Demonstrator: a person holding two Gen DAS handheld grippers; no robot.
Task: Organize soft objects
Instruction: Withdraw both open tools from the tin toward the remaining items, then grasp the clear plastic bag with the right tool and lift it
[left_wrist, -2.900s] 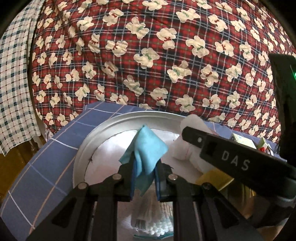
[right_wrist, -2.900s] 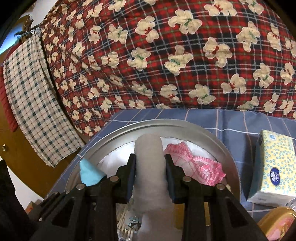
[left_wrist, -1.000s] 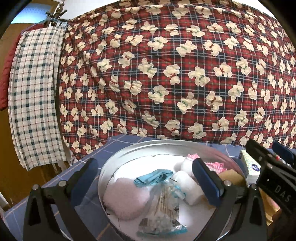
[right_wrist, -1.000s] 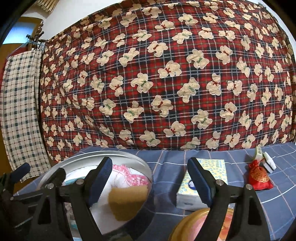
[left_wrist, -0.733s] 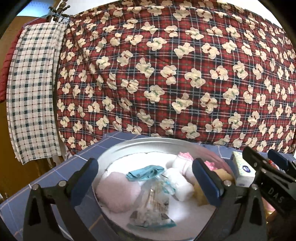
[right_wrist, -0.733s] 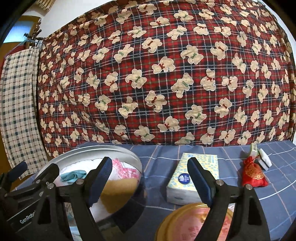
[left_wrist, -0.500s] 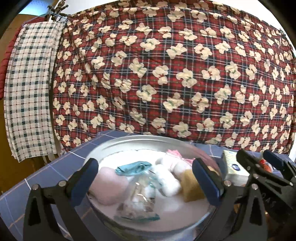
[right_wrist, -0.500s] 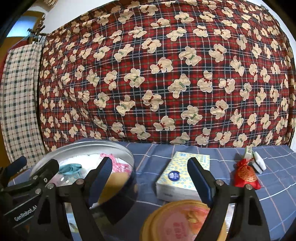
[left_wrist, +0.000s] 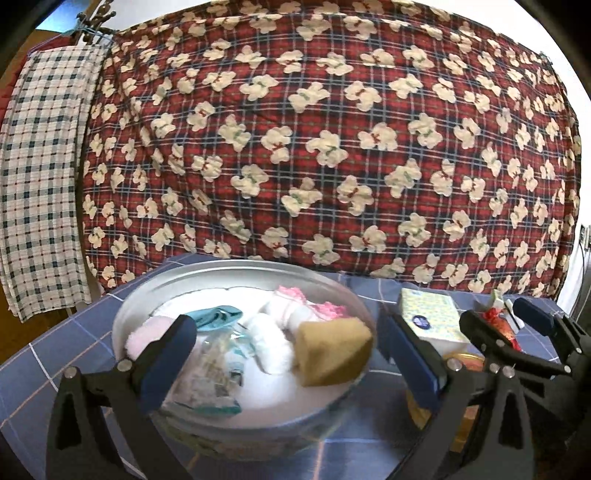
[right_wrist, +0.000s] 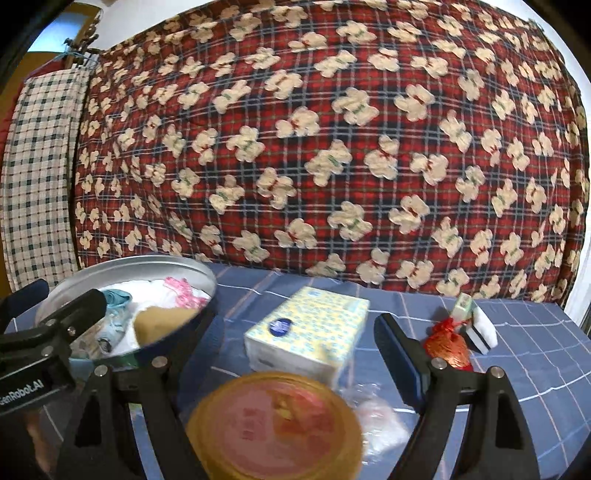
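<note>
Both my tongs have let go and backed off: left tongs (left_wrist: 284, 354) and right tongs (right_wrist: 284, 350) gape empty. Soft things now lie in the round tin (left_wrist: 236, 267); its lid (right_wrist: 275, 424) waits below the right tongs. I'd lift it level, gripping the rim. "GenRobot.AI" marks the left tool.

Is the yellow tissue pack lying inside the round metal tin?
No, the yellow tissue pack lies on the blue checked cloth outside and to the right of the round metal tin.
</note>
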